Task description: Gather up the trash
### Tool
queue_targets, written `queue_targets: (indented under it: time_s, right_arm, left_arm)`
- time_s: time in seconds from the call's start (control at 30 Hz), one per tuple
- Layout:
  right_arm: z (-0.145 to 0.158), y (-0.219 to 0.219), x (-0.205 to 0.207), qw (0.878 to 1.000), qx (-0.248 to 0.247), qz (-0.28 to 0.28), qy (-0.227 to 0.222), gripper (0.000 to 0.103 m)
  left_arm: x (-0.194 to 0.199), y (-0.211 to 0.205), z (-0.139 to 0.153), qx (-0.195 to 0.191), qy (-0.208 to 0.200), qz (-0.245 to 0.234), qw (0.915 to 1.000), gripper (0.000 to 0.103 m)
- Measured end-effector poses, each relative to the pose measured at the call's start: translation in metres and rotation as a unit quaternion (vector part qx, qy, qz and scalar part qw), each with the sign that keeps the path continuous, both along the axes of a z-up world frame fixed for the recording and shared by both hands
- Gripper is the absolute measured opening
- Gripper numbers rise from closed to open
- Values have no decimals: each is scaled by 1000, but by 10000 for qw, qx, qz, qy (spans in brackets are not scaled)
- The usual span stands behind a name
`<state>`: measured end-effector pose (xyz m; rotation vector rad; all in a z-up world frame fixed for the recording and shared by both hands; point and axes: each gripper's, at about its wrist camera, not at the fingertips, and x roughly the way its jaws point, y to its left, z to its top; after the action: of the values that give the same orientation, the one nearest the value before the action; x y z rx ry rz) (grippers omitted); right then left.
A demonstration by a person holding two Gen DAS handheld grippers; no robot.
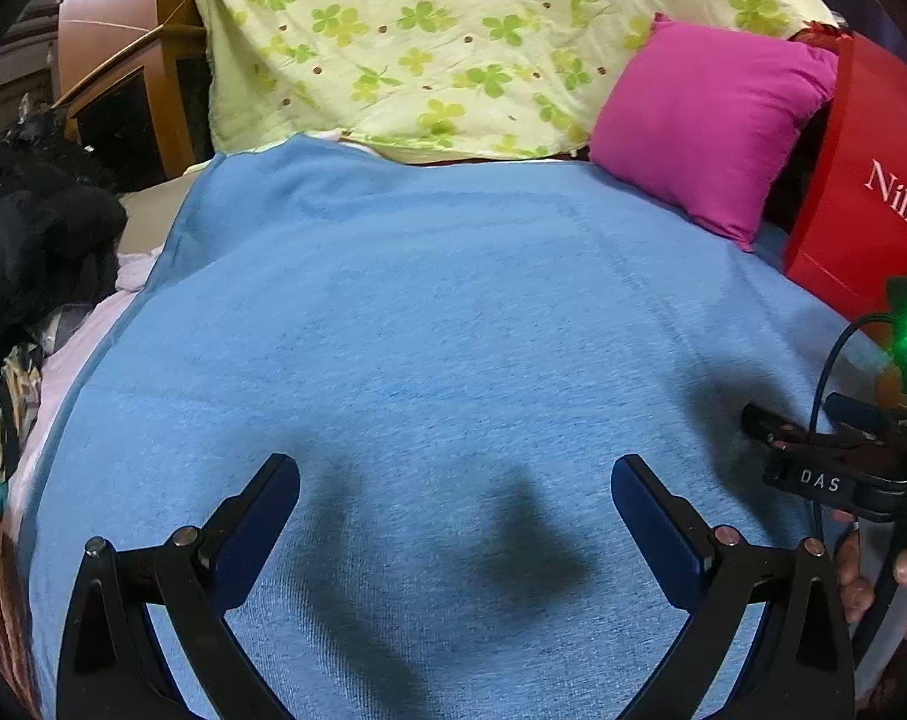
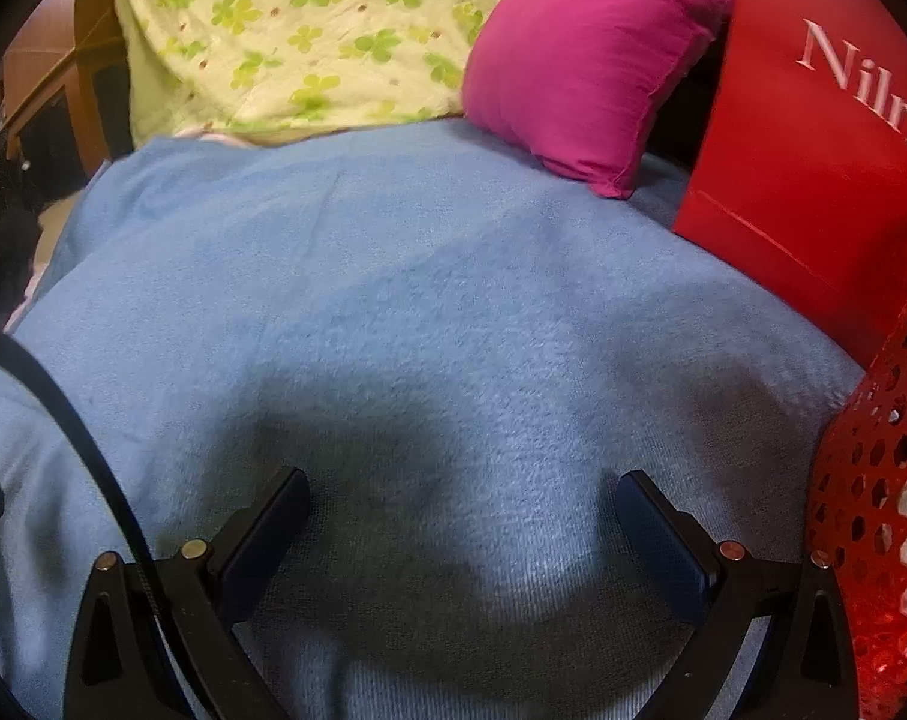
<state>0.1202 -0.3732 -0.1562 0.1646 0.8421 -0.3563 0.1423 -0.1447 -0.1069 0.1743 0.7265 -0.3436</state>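
Note:
My left gripper [image 1: 456, 468] hovers open over a blue blanket [image 1: 429, 324], with nothing between its fingers. My right gripper [image 2: 462, 483] is also open and empty above the same blue blanket [image 2: 393, 300]. In the left wrist view the right gripper's body [image 1: 837, 462] shows at the right edge, held by a person's hand [image 1: 861, 576]. A red mesh basket [image 2: 885, 480] stands at the right edge of the right wrist view, with pale items showing through its holes. No loose trash lies on the blanket in either view.
A red paper bag [image 1: 867, 180] [image 2: 813, 150] stands at the right, beside a magenta pillow [image 1: 705, 120] [image 2: 585, 60]. A green clover-print cloth [image 1: 453, 36] covers the back. Dark clothes [image 1: 33, 240] pile at the left, by a wooden cabinet [image 1: 123, 60].

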Motion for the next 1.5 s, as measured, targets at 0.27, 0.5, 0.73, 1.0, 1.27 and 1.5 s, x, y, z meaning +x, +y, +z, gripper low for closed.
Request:
queue_targets:
  time_s: [0.27, 0.5, 0.73, 1.0, 1.27, 1.5]
  right_arm:
    - [66, 21, -45, 9982, -381, 441, 153, 103]
    - [159, 50, -155, 9927, -1015, -73, -646, 103]
    - [222, 45, -257, 9816, -1149, -977, -1168, 103]
    - [259, 32, -349, 9681, -1113, -1643, -1532, 103]
    - [259, 25, -392, 9659, -930, -1830, -1578, 103]
    - [257, 29, -408, 9647, -981, -1869, -1576, 103]
  left_arm:
    - [-25, 25, 19, 24, -291, -3, 9996, 103]
    - [-89, 37, 64, -46, -723, -265, 9970, 103]
    - [-173, 4, 135, -227, -1234, -1107, 9859, 103]
    - [-247, -43, 173, -438, -1150, -2081, 9703, 103]
    - [-287, -65, 183, -298, -1173, -2305, 9655, 103]
    - [-290, -64, 185, -231, -1061, -2141, 9708, 103]
